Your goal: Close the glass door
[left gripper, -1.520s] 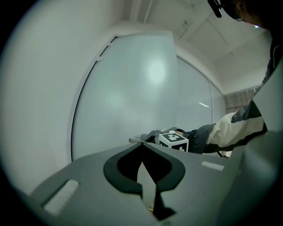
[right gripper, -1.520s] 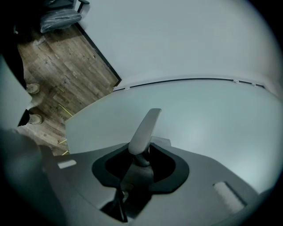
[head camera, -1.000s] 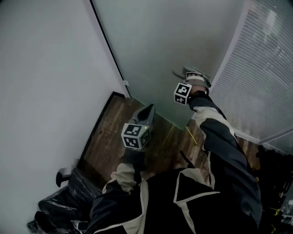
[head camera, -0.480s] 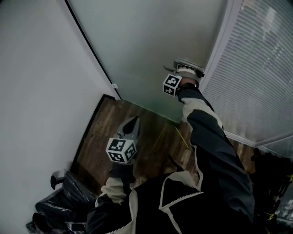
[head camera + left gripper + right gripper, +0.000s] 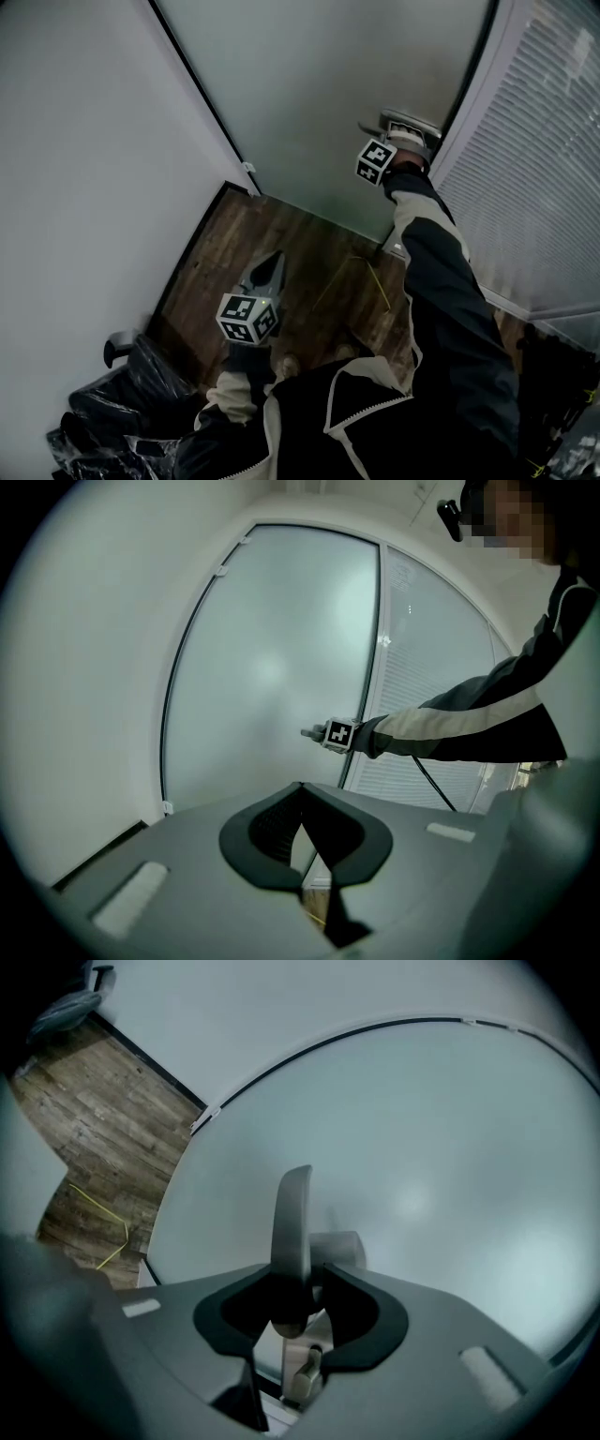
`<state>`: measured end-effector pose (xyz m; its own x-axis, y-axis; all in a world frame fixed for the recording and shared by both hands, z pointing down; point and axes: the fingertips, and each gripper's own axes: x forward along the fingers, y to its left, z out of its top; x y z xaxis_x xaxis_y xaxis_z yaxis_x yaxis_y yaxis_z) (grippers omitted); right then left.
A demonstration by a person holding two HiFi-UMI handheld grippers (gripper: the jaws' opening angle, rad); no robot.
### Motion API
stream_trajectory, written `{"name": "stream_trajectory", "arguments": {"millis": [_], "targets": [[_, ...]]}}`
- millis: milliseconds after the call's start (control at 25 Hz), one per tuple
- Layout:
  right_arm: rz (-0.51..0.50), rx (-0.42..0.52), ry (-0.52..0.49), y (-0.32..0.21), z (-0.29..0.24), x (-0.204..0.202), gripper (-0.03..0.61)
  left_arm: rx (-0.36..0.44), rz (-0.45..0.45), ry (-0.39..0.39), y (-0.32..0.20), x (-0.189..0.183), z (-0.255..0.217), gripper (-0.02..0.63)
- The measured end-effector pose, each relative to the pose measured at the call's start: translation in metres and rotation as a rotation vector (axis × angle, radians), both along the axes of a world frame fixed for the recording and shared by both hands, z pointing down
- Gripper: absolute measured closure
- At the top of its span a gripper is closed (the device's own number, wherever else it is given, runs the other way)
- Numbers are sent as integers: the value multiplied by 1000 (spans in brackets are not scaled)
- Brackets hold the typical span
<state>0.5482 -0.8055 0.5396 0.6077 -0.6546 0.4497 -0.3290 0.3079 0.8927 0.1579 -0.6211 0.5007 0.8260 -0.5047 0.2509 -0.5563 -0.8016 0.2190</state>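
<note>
**Door at the panel's edge, handle gripped**

The door (image 5: 319, 94) stood ahead of the person. One edge ran along the white wall (image 5: 84, 141), and the handle edge lay just beside the blinds (image 5: 544, 169). The right gripper (image 5: 300, 1290) was clamped on the handle (image 5: 292, 1222). The left gripper (image 5: 302, 829) hung low with its jaws together on nothing, and open floor (image 5: 281, 234) lay between it and the door. A yellow strip (image 5: 378, 284) lay near the threshold, and bags (image 5: 122, 412) by the wall.

On my feed: black zip-front jacket (image 5: 319, 431), cream collar edging, dark grey sleeves (image 5: 450, 300) with cream forearm panels. Grey moulded shells, black jaw liners on left gripper (image 5: 273, 261), right gripper (image 5: 403, 131); black-and-white marker cube (image 5: 248, 319) on each.
</note>
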Motion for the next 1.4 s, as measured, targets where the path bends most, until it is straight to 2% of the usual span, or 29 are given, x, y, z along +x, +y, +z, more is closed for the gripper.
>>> {"name": "stream_trajectory", "arguments": {"millis": [360, 520, 680, 800, 920, 1040, 1160, 1240, 1320, 1400], "targets": [[-22, 7, -14, 0, -4, -5, 445, 15, -5, 1, -1, 4, -6, 614], [-30, -34, -74, 0, 5, -9, 387, 22, -9, -3, 1, -2, -8, 614], [-46, 80, -180, 13, -10, -28, 367, 34, -15, 0, -3, -14, -11, 614], [-56, 231, -352, 35, -29, -61, 361, 46, -10, 19, -10, -23, -16, 614], [-45, 409, -654, 75, -49, -108, 377, 73, 17, 45, -17, -22, -25, 614], [-37, 570, -958, 124, -56, -165, 447, 94, 54, 70, -20, -24, -32, 614], [-40, 703, -1164, 170, -64, -217, 515, 104, 100, 76, -20, -26, -33, 614], [-51, 766, -1242, 192, -76, -252, 547, 106, 126, 85, -20, -29, -34, 614], [-60, 796, -1259, 208, -84, -285, 574, 111, 152, 91, -20, -32, -36, 614], [-49, 824, -1253, 224, -90, -310, 575, 124, 187, 83, -15, -34, -38, 614]]}}
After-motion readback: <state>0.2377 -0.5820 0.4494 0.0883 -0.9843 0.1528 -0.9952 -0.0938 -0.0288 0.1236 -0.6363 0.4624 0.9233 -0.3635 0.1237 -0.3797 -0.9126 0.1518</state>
